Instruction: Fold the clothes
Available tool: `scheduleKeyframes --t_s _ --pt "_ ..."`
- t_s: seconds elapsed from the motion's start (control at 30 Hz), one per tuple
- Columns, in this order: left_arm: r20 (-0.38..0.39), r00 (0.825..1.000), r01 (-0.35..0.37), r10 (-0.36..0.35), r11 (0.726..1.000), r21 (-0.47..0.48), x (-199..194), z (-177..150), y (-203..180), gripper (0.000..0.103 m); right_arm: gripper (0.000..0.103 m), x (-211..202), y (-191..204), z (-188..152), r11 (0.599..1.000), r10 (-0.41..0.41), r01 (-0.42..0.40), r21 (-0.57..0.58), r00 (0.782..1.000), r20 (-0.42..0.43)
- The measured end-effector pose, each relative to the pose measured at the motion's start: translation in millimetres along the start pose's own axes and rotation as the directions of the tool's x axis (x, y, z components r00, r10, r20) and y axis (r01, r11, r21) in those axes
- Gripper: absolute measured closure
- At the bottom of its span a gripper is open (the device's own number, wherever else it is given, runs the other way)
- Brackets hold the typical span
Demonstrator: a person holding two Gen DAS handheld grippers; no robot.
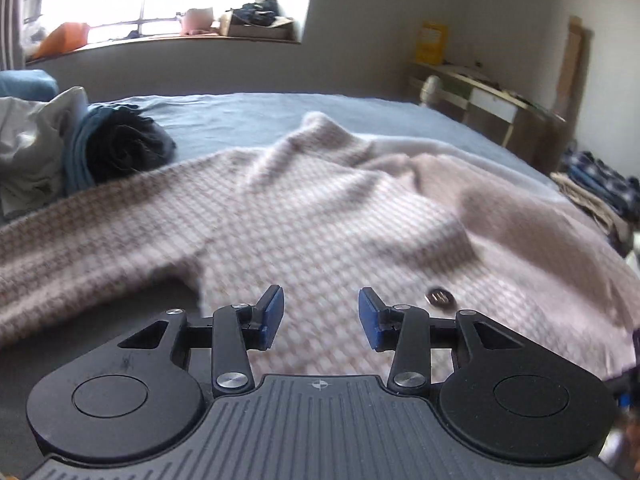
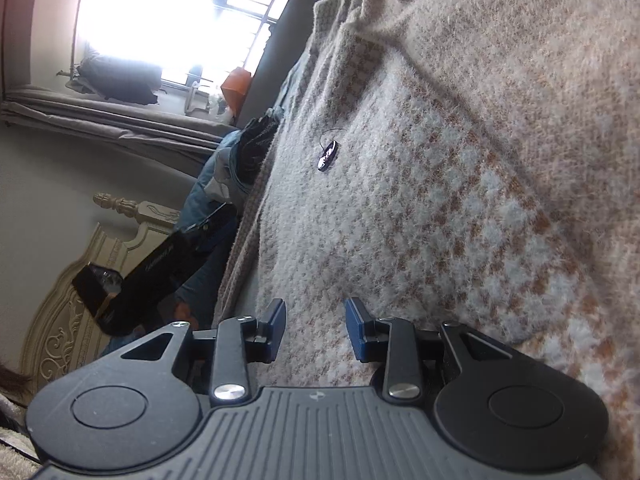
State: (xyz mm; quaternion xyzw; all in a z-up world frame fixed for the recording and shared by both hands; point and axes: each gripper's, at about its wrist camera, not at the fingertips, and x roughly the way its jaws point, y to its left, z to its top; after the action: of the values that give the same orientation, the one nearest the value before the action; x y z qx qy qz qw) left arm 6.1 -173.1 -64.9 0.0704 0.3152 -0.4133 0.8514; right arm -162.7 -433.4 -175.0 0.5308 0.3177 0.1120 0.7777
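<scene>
A fuzzy beige-and-brown houndstooth cardigan [image 1: 320, 208] lies spread and rumpled across the bed, one sleeve running off to the left. A dark button [image 1: 440, 297] sits on it just right of my left gripper [image 1: 320, 316], which hovers low over the knit, open, with nothing between its blue pads. In the right wrist view, rolled sideways, the same cardigan [image 2: 440, 200] fills the picture, with its button [image 2: 328, 155] ahead. My right gripper [image 2: 316, 330] is close over the fabric, its jaws apart, and only the flat knit shows in the gap.
The grey-blue bedsheet [image 1: 240, 116] stretches beyond the cardigan. A heap of dark, teal and white clothes [image 1: 120, 148] lies at the left. A desk [image 1: 480, 96] stands to the right and a cluttered windowsill [image 1: 180, 36] behind. A carved headboard [image 2: 80, 300] shows in the right wrist view.
</scene>
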Motion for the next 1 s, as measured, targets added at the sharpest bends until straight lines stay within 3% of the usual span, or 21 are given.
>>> scheduleKeyframes --t_s 0.1,0.23,0.37,0.5,0.57,0.6,0.67,0.7,0.73,0.8,0.87,0.93,1.0 --pt "-0.021 1.0 0.015 -0.014 0.997 0.072 -9.2 -23.2 -19.6 0.062 0.068 -22.5 12.5 2.4 0.989 -0.142 0.142 -0.034 0.99 -0.006" --pt "-0.038 0.999 0.011 -0.006 0.99 0.141 -18.4 -37.0 -30.4 0.062 0.068 -62.7 19.3 -2.2 0.944 -0.329 0.33 -0.014 0.943 0.042" --pt "-0.098 0.995 0.048 -0.029 0.978 0.202 -26.2 -30.1 -39.3 0.062 0.065 -83.1 32.7 -10.0 0.924 -0.377 0.381 -0.019 0.92 0.106" --pt "-0.174 0.984 0.105 -0.049 0.938 0.329 -28.2 -21.0 -58.1 0.062 0.065 -79.2 51.4 -4.9 0.947 -0.29 0.304 -0.101 0.947 0.137" --pt "-0.257 0.964 0.154 -0.068 0.93 0.334 -20.7 -21.5 -67.9 0.061 0.065 -64.0 63.8 -4.6 0.926 -0.311 0.326 -0.19 0.945 0.102" --pt "-0.291 0.954 0.176 -0.076 0.926 0.335 -17.4 -28.0 -74.1 0.061 0.065 -57.3 67.7 -5.7 0.901 -0.353 0.363 -0.236 0.932 0.088" --pt "-0.345 0.935 0.199 -0.079 0.923 0.329 -12.0 -42.9 -84.6 0.061 0.066 -45.1 66.2 -11.4 0.829 -0.472 0.463 -0.315 0.88 0.052" --pt "-0.361 0.929 0.201 -0.077 0.926 0.32 -10.6 -50.8 -88.8 0.061 0.069 -41.2 59.5 -17.3 0.771 -0.558 0.533 -0.348 0.829 0.033" --pt "-0.356 0.932 0.195 -0.072 0.926 0.324 -12.5 -56.3 -92.5 0.061 0.076 -44.2 58.9 -21.6 0.755 -0.568 0.537 -0.377 0.822 0.035" --pt "-0.296 0.953 0.178 -0.071 0.918 0.354 -26.0 -52.3 -95.6 0.061 0.075 -50.8 62.5 -23.5 0.731 -0.585 0.544 -0.412 0.81 0.031" --pt "-0.226 0.971 0.155 -0.082 0.932 0.327 -31.5 -40.1 -90.2 0.061 0.074 -57.0 71.9 -16.0 0.713 -0.592 0.546 -0.44 0.805 0.038" --pt "-0.162 0.984 0.125 -0.08 0.948 0.292 -26.4 -22.1 -81.9 0.061 0.073 -58.0 86.0 2.5 0.701 -0.577 0.537 -0.47 0.814 0.069" --pt "-0.114 0.992 0.081 -0.052 0.961 0.265 -10.1 -6.8 -73.5 0.061 0.073 -46.4 101.4 31.3 0.72 -0.537 0.51 -0.472 0.839 0.088"
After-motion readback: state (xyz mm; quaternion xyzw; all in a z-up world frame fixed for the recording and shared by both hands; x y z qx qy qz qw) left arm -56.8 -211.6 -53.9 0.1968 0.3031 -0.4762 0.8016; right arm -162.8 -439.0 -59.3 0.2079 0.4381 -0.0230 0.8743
